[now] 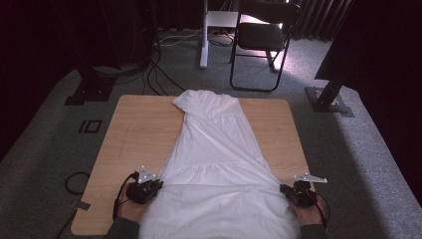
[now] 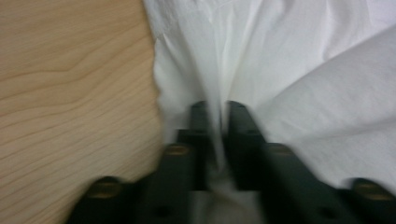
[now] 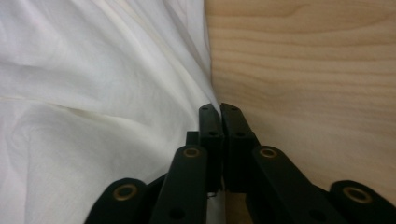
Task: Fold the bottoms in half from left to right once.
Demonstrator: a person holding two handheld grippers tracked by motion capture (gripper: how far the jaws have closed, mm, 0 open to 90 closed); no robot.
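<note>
— Grey carpet [image 1: 358, 164] runs all round the pale wooden surface [image 1: 134, 134], and behind it stand a black folding chair [image 1: 261, 42] and a white stand leg [image 1: 204, 35] against dark curtains. What lies on top?

— One long white cotton dress [image 1: 219, 149], spread lengthwise down the middle of the surface. Its narrow top end lies toward the far edge, near the chair, and its wide skirt reaches the near edge and hangs over it between the person's forearms.

— Where is the left gripper [image 1: 144, 190]?

— At the skirt's left border, close to the near edge of the surface. In the left gripper view a pleat of the white cloth [image 2: 219, 135] runs up between the two black jaws, which stand close together and pinch it. That picture is blurred, yet the fold between the jaws is plain. Bare wood lies just to the left of the cloth there.

— And the right gripper [image 1: 297, 193]?

— At the skirt's right border, level with the other one. In the right gripper view its jaws are nearly together, with the cloth's edge [image 3: 205, 100] meeting their tips; it is clamped on that edge. The dress fills the left half there, bare wood the right.

— How does the fabric look between them?

— Creases fan out from each gripper toward the middle, and a seam crosses the skirt above them.
</note>
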